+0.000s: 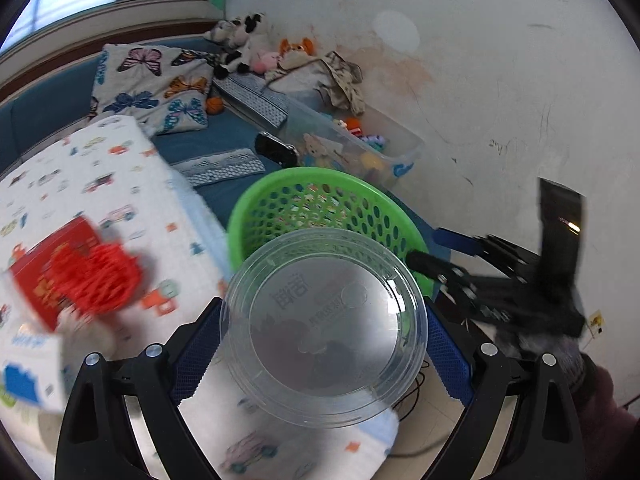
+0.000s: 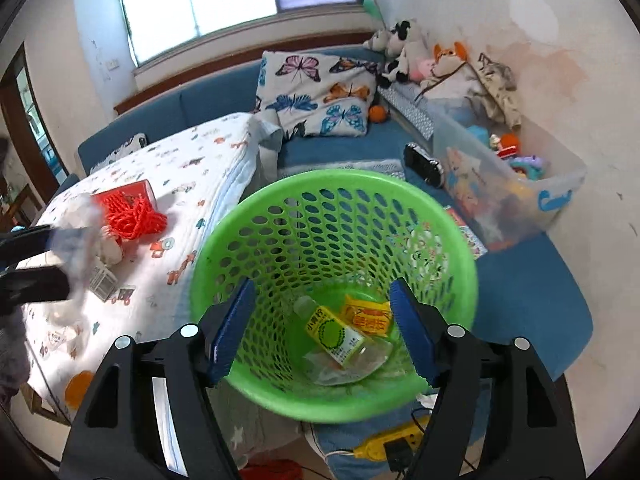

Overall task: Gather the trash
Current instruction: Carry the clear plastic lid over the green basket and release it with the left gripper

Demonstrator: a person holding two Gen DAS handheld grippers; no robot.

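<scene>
Jaws of the left gripper [image 1: 322, 334] clamp a clear lid [image 1: 324, 326] by its rim, blue pads pressing on both sides, so the lid hangs upright in front of the lens. Jaws of the right gripper [image 2: 322, 330] stand apart over the green basket [image 2: 466, 276] with nothing between the pads.

At the far left of the left wrist view, a red box [image 1: 42, 270] lies on the printed quilt [image 1: 120, 168], blurred, with an orange mesh [image 1: 94, 278] on top of it. To its right comes the lid, and just behind the lid the basket rim [image 1: 248, 204]. Further right, the right gripper [image 1: 452, 254] shows dark and blurred beside the basket, against the white wall [image 1: 500, 60].

In the right wrist view, the left gripper [image 2: 28, 258] shows at the left edge with the blurred lid [image 2: 76, 248] in it, over the quilt [image 2: 192, 168]. Near it lie the orange mesh [image 2: 134, 212] and the red box [image 2: 138, 190]. In the middle, the basket holds a small bottle [image 2: 334, 334] with a yellow-green label, a yellow packet [image 2: 366, 314] touching it, and clear plastic [image 2: 348, 364] under both. To the right, on the blue sofa [image 2: 532, 292], a clear bin [image 2: 560, 196] holds toys. Behind, a butterfly pillow [image 2: 316, 94] leans on the sofa back, with plush toys [image 2: 404, 50] beside it in the corner.
</scene>
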